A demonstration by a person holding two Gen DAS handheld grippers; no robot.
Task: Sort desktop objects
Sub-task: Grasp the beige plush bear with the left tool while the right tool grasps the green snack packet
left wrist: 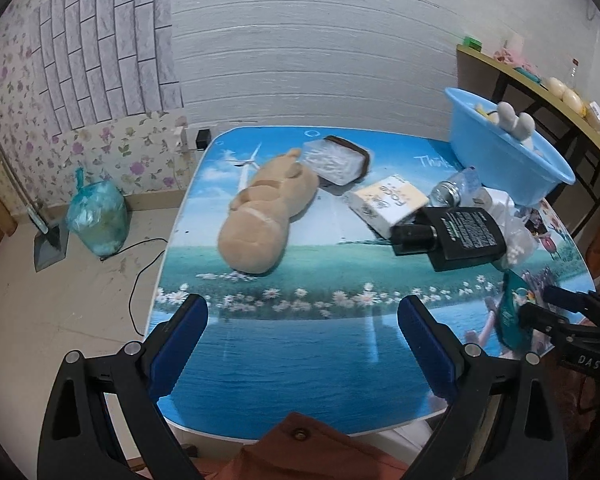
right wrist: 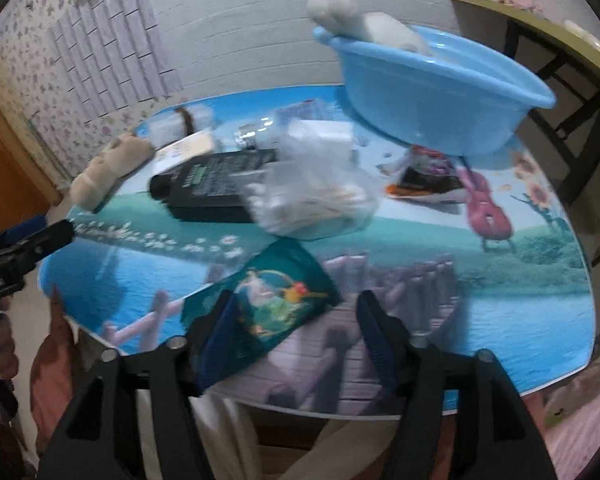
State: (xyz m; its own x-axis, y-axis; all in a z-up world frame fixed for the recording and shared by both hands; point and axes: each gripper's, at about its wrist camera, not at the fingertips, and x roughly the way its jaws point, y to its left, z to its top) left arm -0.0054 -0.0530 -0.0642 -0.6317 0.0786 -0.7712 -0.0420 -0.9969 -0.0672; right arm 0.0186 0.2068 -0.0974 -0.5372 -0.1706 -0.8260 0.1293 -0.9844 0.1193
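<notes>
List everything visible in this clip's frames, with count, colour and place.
table: one, blue scenery print, centre
plush toy: one, tan, lying left of centre
clear box: one, brown rim, behind the plush toy
paper pack: one, white-yellow, mid table
black bottle: one, lying right of the pack
jar: one, clear, behind the bottle
swab bag: one, clear, beside the bottle
basin: one, blue, far right, white plush inside
teal pouch: one, near edge
tied bag: one, teal, on the floor
left tongs: open, empty
right tongs: open, over the pouch
</notes>
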